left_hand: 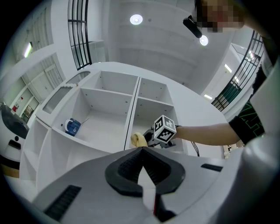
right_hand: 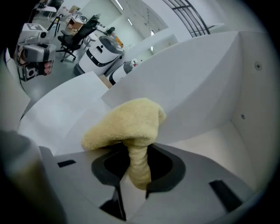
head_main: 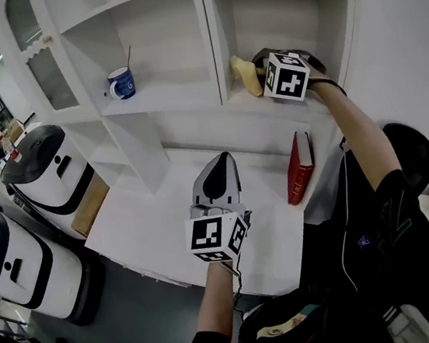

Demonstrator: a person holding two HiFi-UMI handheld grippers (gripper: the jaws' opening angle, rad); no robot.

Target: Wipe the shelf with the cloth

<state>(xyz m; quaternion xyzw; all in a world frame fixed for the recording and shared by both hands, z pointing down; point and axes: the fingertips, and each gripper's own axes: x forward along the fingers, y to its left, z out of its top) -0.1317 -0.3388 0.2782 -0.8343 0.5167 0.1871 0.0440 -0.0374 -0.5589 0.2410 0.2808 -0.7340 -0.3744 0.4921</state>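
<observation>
cloth [right_hand: 131, 127] yellow | shelf [head_main: 177, 95] white | mug [head_main: 121, 83] blue | book [head_main: 299, 168] red

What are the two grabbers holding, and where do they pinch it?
The right gripper pinches the yellow cloth by a bunched-up fold, the rest puffing out ahead. The left gripper holds nothing.

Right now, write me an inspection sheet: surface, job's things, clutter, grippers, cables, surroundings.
Surface: white shelf above a white desk.
Job's things: yellow cloth in the right bay, clamped in the right gripper.
Clutter: blue mug in the left bay; red book standing on the desk.
Grippers: right gripper shut on the cloth; left gripper shut, empty, over the desk.
Cables: black cable under the right arm.
Surroundings: two white machines on the floor, left.
</observation>
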